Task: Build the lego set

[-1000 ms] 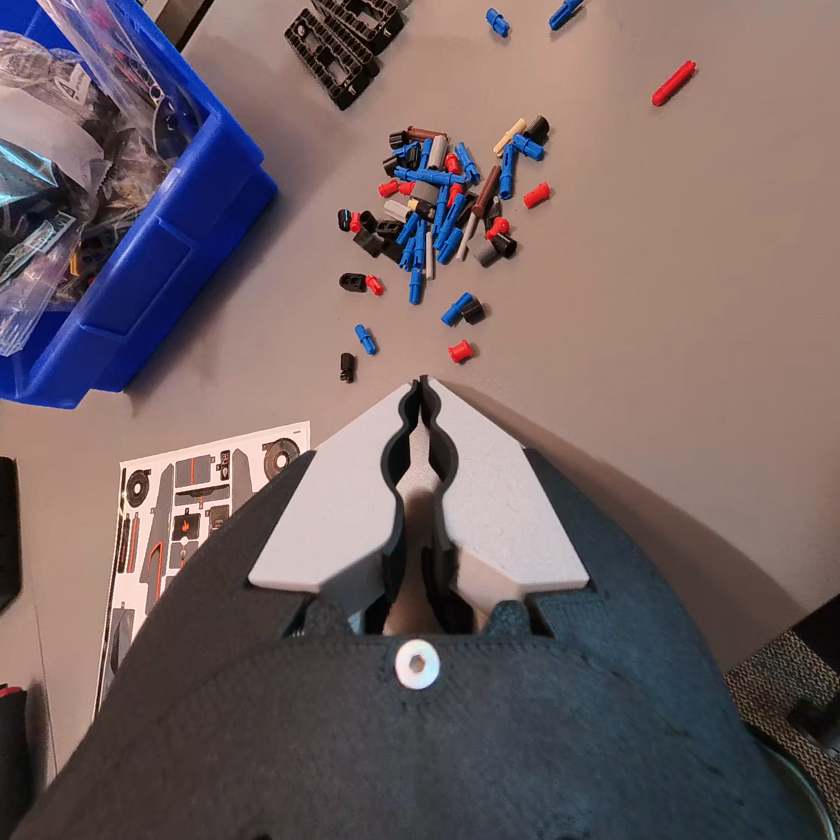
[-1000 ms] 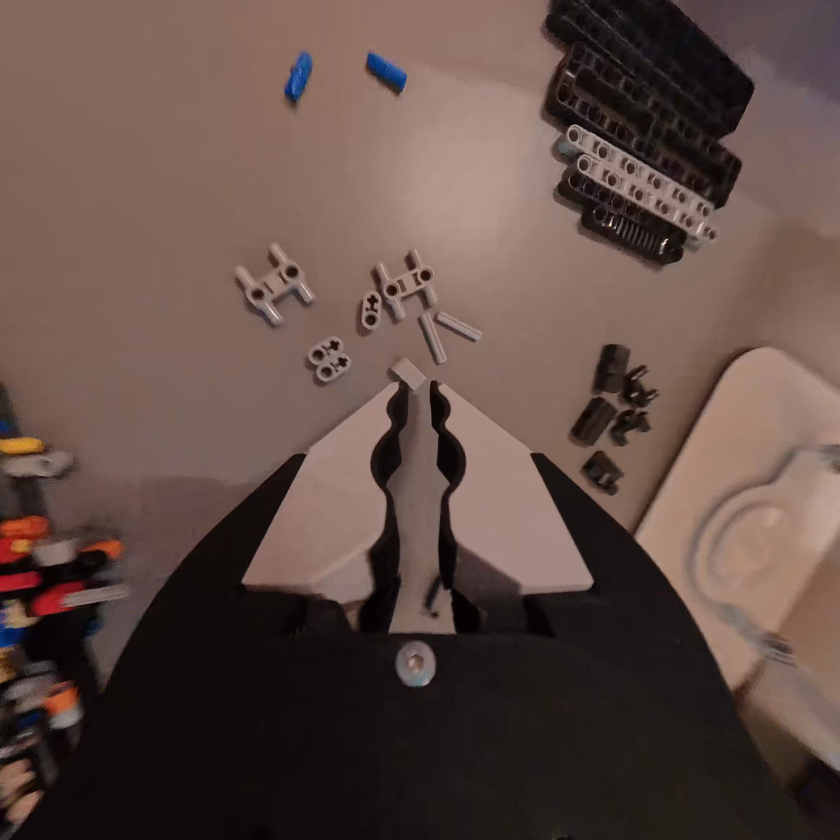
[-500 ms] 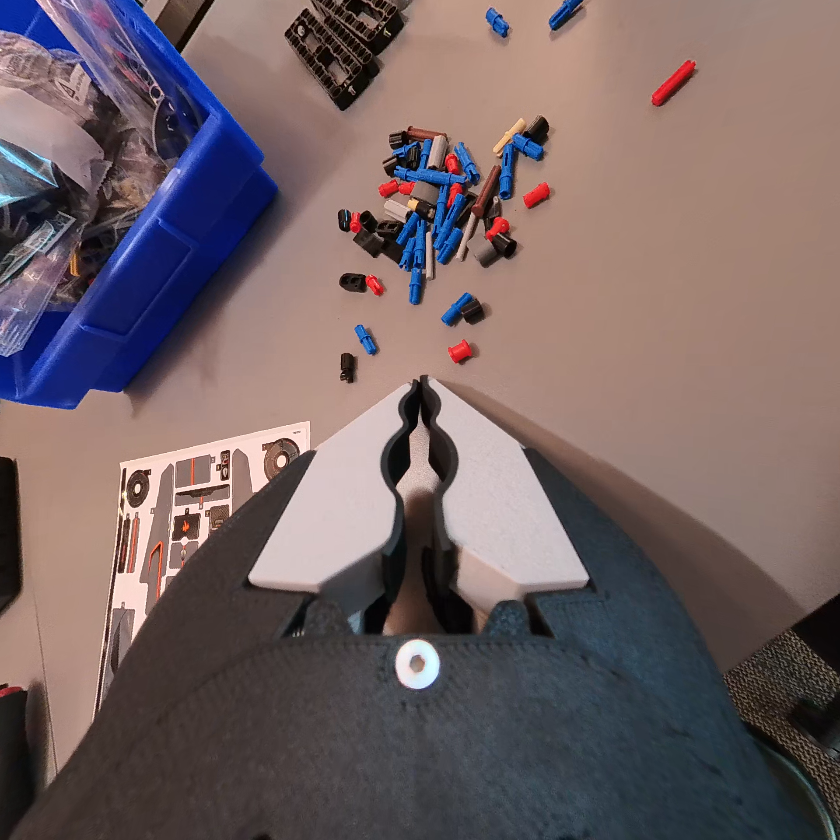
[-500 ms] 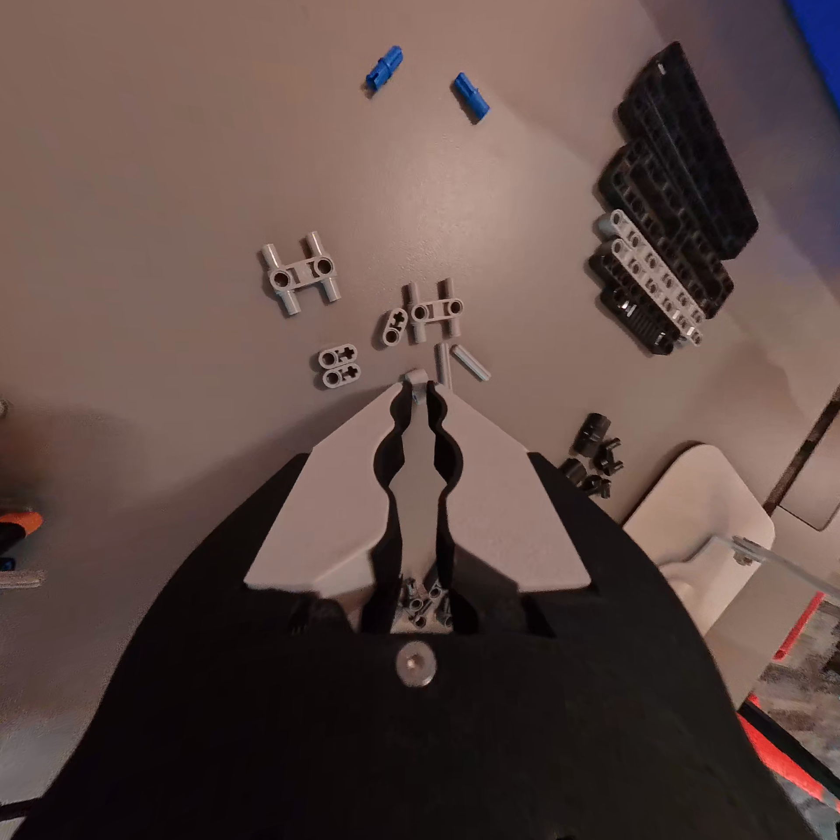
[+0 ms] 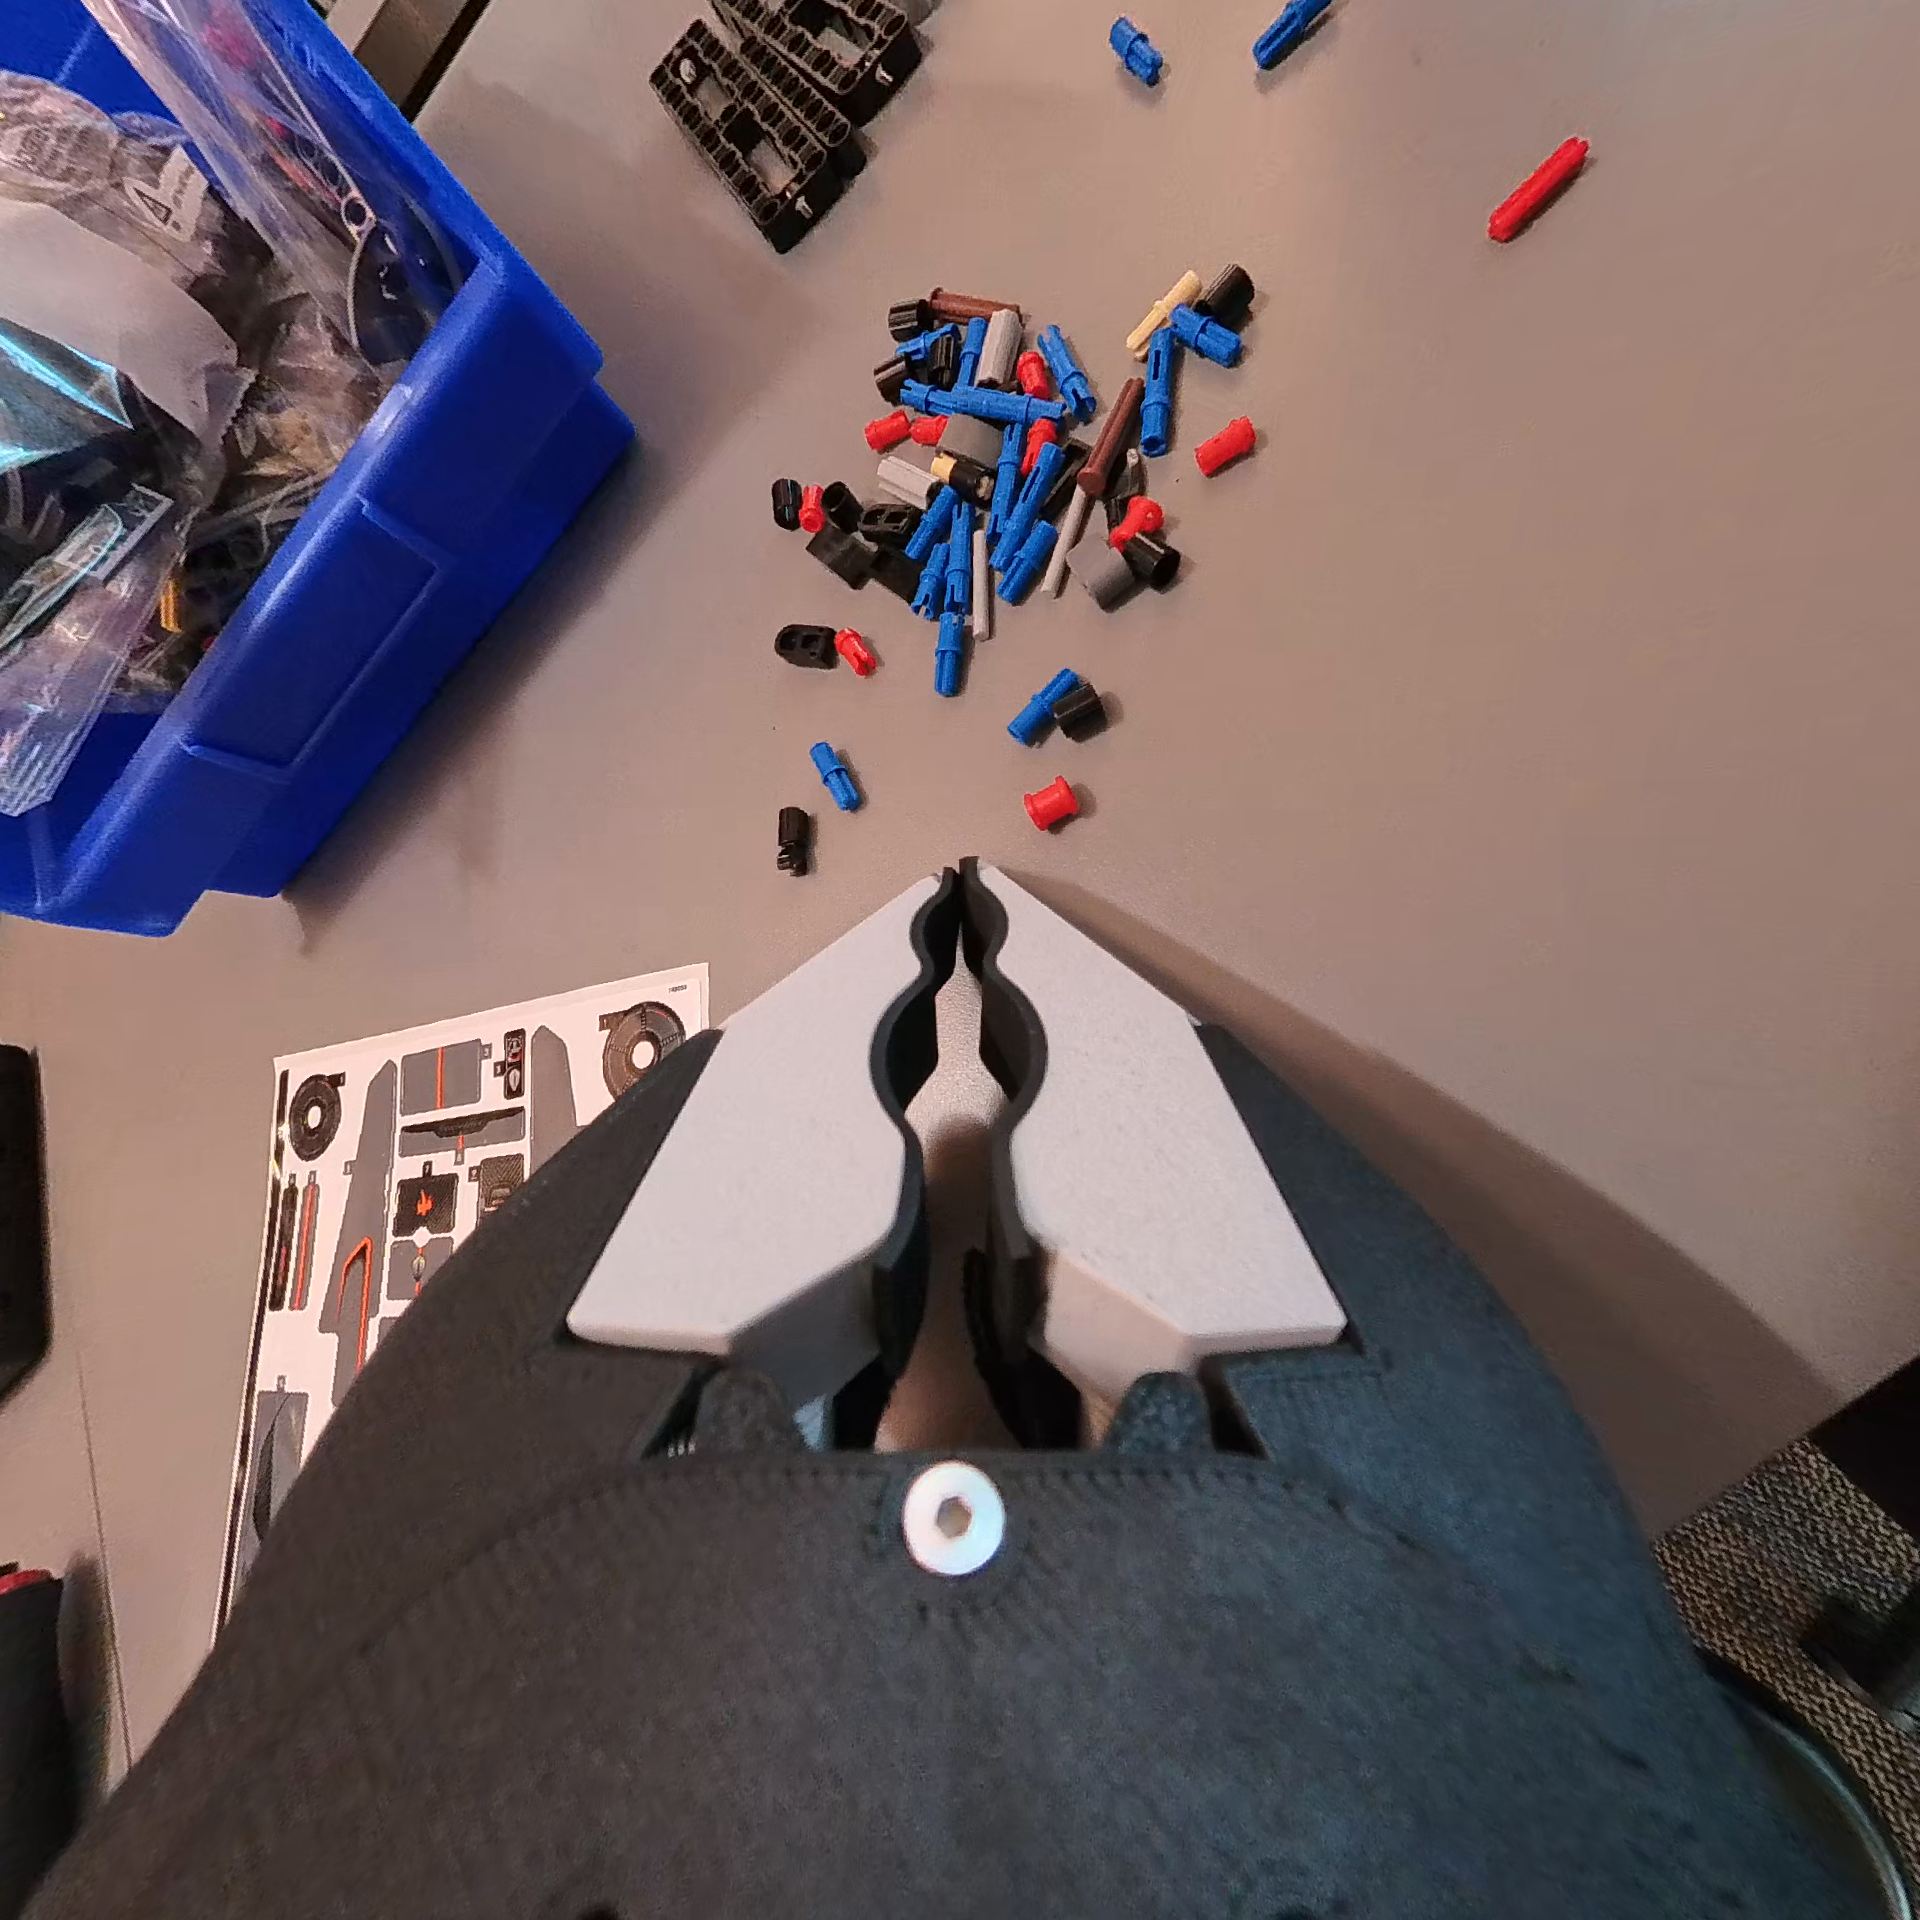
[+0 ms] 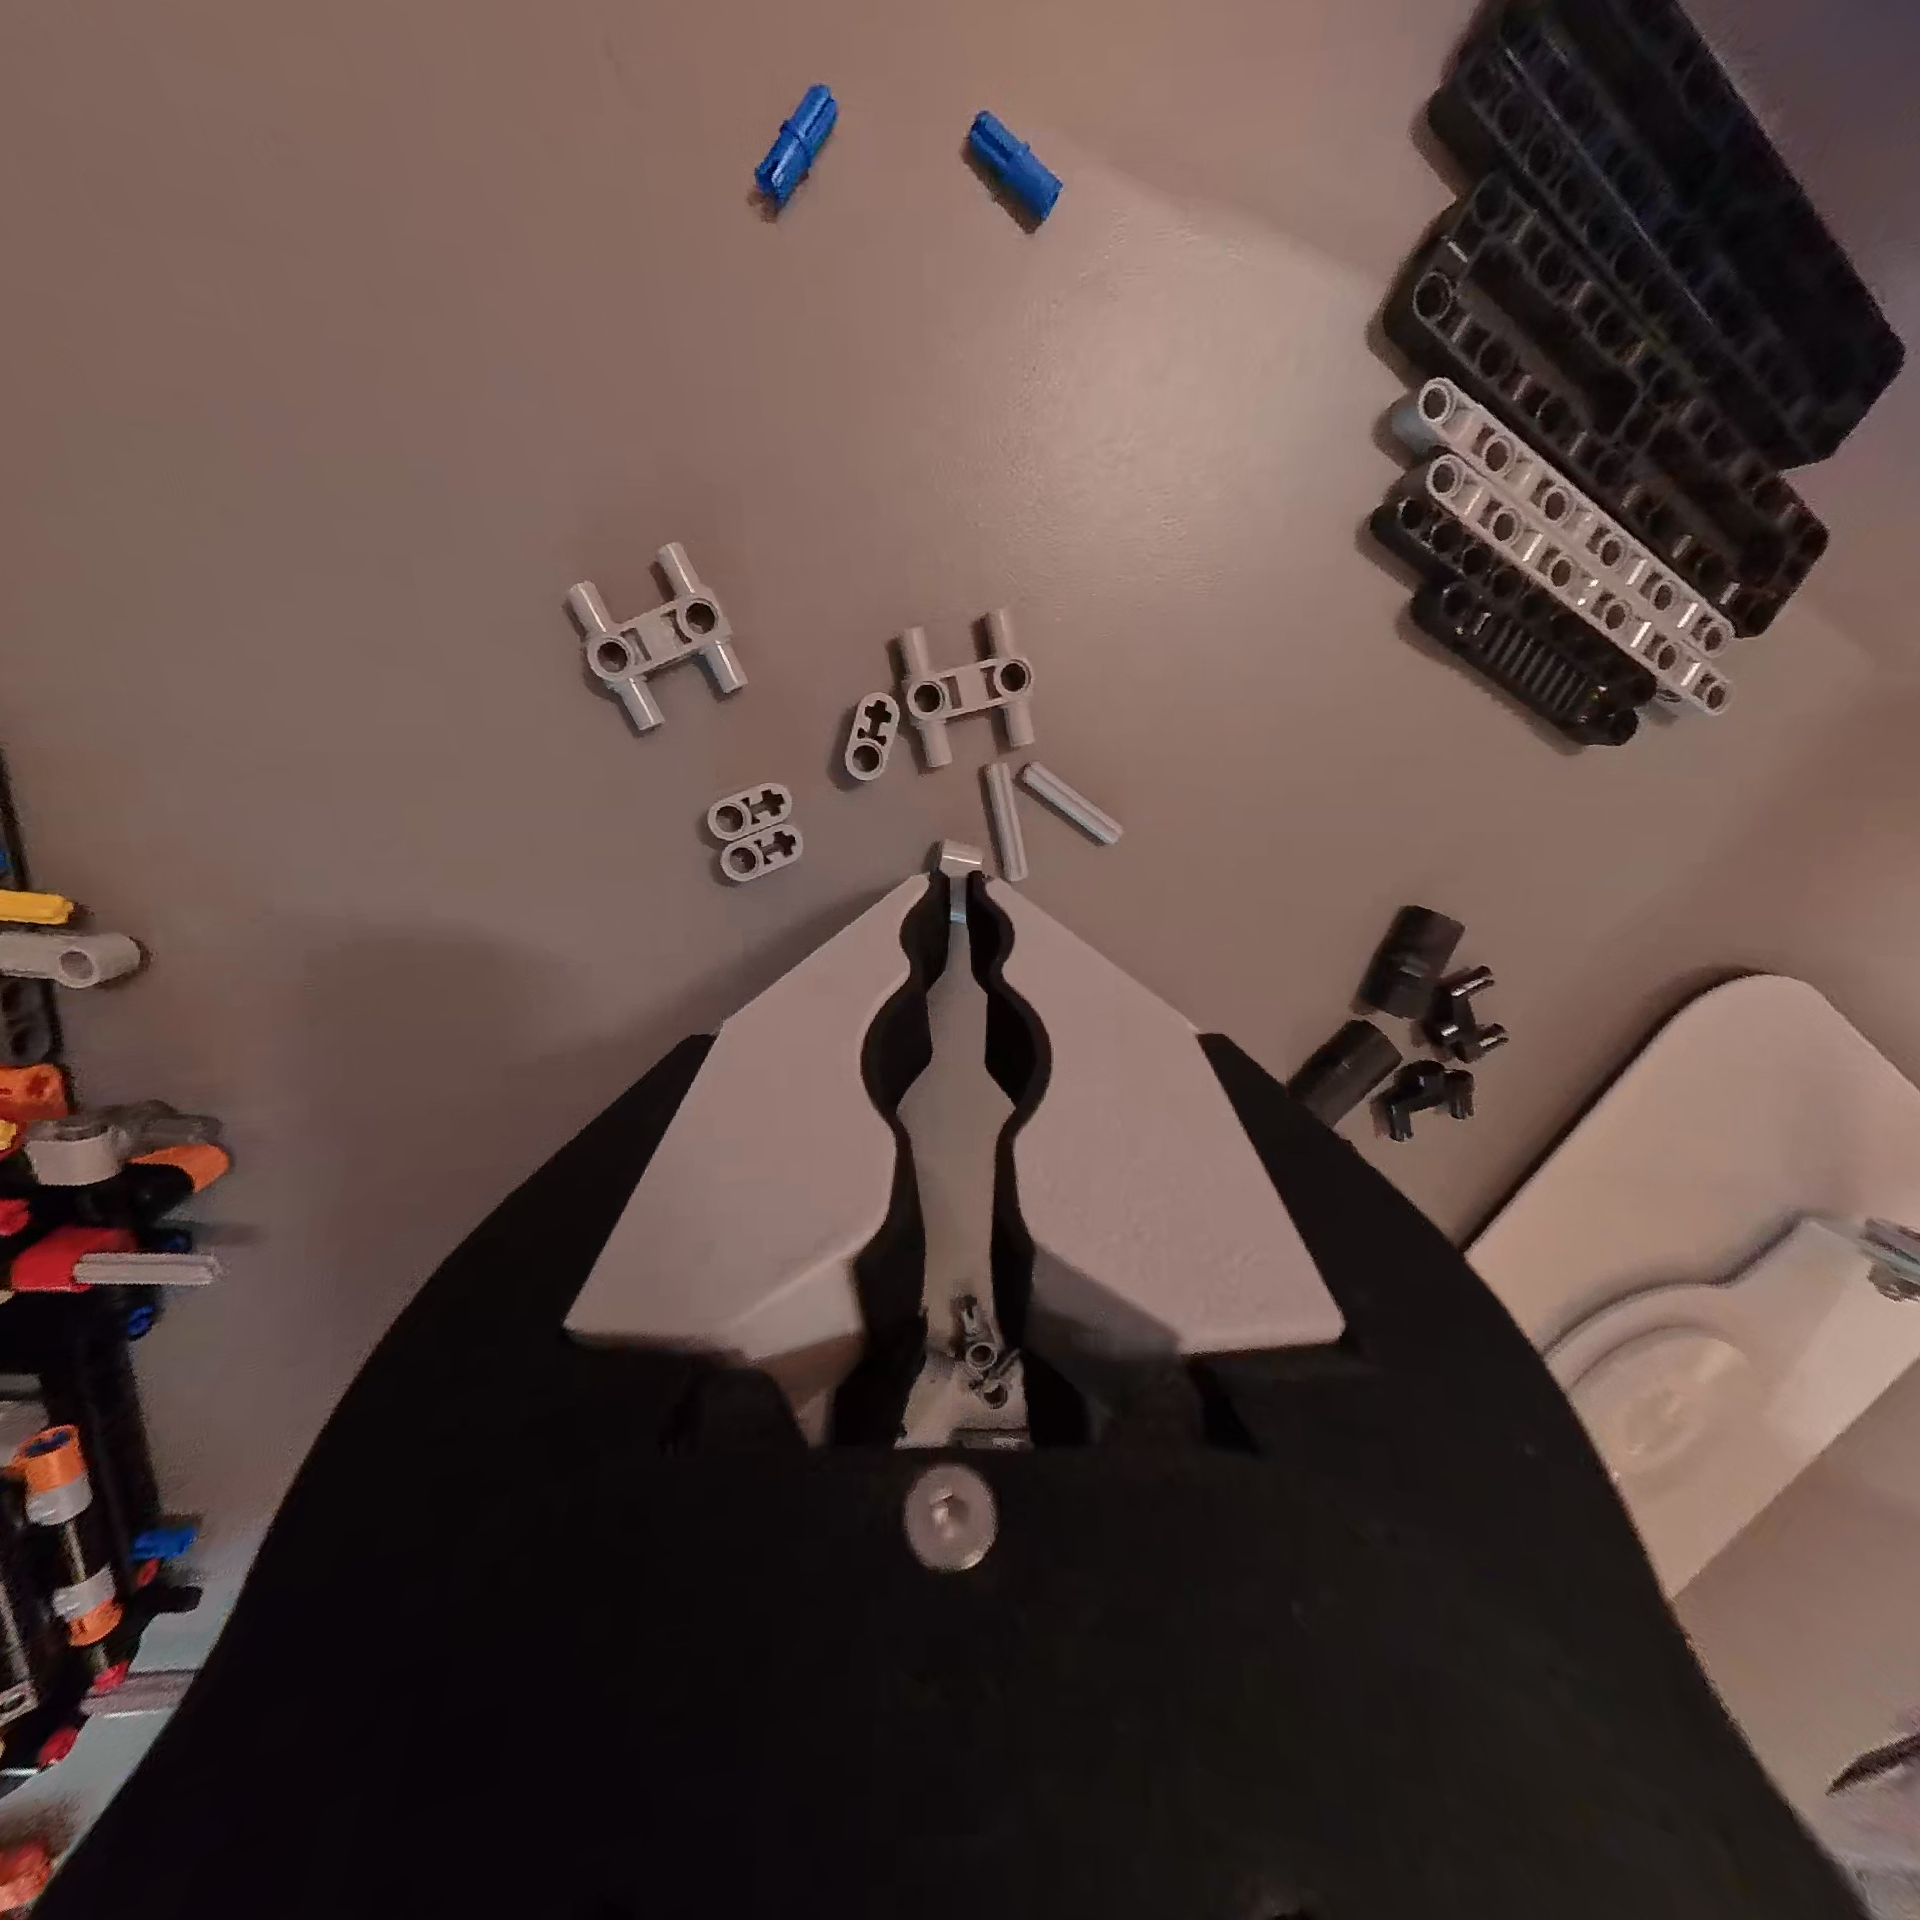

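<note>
Shifted R hand-held gripper (image 6: 957, 881) pinches grey piece (image 6: 958, 858).

This looks like a hobby or assembly workspace set up on a plain grey-brown desk (image 5: 1558, 727). A blue plastic bin (image 5: 343, 623) stuffed with clear parts bags sits at one corner, a printed sticker sheet (image 5: 416, 1143) lies flat nearby, and a loose heap of small pins and connectors (image 5: 1018, 468) is spread out in the open. Over on the other side, black and grey beams (image 6: 1621, 468) are lined up in neat rows, with small grey connectors (image 6: 655, 634) laid out separately. A patch of woven carpet (image 5: 1787, 1538) shows past the desk edge.
</note>
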Motion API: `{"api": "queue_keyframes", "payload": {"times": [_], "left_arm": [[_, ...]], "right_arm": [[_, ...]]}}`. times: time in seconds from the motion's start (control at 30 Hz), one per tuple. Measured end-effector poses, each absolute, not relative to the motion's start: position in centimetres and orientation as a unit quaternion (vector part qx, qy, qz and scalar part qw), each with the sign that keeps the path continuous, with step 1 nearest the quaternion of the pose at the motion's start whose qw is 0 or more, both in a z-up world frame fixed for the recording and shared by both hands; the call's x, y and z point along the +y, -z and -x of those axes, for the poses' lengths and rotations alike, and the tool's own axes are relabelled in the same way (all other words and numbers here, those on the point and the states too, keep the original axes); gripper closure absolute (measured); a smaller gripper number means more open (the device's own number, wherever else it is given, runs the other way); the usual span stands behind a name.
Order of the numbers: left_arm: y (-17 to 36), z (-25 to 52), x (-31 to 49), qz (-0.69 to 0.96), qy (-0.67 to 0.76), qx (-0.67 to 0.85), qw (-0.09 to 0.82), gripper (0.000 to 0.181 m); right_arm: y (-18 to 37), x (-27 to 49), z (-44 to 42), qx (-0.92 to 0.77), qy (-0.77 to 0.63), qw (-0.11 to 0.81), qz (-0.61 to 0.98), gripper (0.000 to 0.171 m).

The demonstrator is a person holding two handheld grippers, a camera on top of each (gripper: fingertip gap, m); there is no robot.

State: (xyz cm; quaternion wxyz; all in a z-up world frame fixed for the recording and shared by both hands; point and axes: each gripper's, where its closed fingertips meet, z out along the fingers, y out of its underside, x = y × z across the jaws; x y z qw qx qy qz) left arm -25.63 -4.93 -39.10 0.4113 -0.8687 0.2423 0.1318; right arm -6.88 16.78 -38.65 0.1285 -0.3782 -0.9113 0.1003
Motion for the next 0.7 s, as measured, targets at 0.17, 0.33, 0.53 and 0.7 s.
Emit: {"api": "queue_keyframes", "payload": {"times": [0.17,0.33,0.53,0.7], "left_arm": [[39.1,25.6,-5.0,0.869,-0.131,0.242,0.411,0.181],[39.1,25.7,-4.9,0.870,-0.130,0.242,0.410,0.181],[39.2,25.7,-4.9,0.870,-0.130,0.241,0.409,0.181],[39.1,25.7,-5.0,0.871,-0.129,0.240,0.408,0.181]], "right_arm": [[39.0,16.9,6.9,-0.911,-0.096,0.136,0.378,0.163],[39.3,16.8,6.8,-0.908,-0.098,0.141,0.382,0.166],[39.3,15.6,5.4,-0.889,-0.146,0.072,0.429,0.167],[39.2,16.6,5.1,-0.850,-0.157,0.036,0.501,0.146]]}}
